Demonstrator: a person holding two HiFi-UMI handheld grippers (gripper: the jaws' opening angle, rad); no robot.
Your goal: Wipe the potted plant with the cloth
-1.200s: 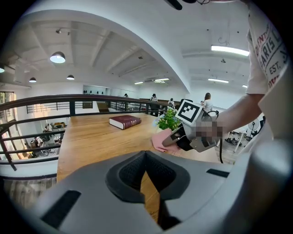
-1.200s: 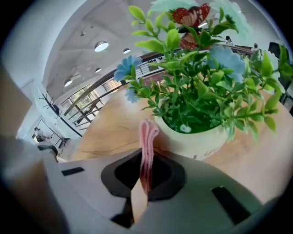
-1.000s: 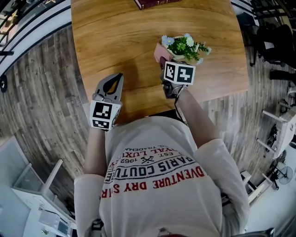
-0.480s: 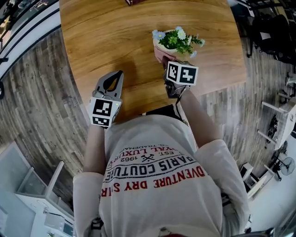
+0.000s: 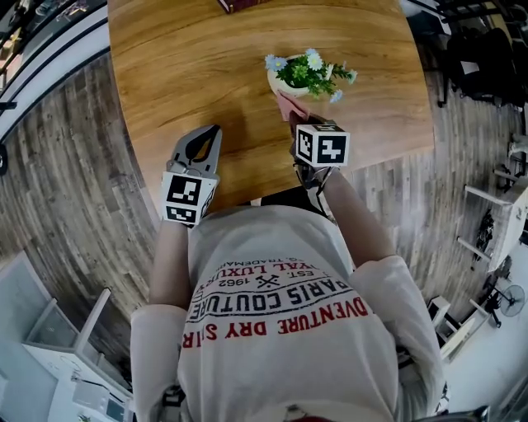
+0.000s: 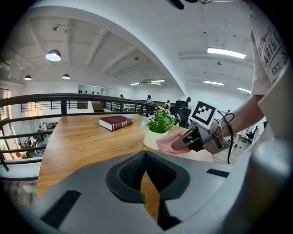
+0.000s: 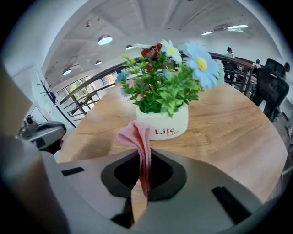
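The potted plant (image 5: 305, 76) is a white pot with green leaves and blue and white flowers, standing on the round wooden table (image 5: 190, 66). My right gripper (image 5: 299, 124) is just in front of it, shut on a pink cloth (image 5: 289, 105). In the right gripper view the cloth (image 7: 139, 137) rises from the closed jaws beside the pot (image 7: 167, 124); I cannot tell if they touch. The left gripper (image 5: 212, 133) hovers shut and empty over the table's near edge, to the left. In the left gripper view I see the plant (image 6: 158, 129), the cloth (image 6: 168, 141) and the right gripper (image 6: 194, 138).
A dark red book (image 6: 116, 122) lies on the far side of the table, at the top edge of the head view (image 5: 238, 4). The table's edge runs right in front of the person's body. Wooden flooring, a railing and chairs surround the table.
The right gripper with the cloth has drawn back a little from the pot toward the person. The left gripper has kept shut and drifted only slightly.
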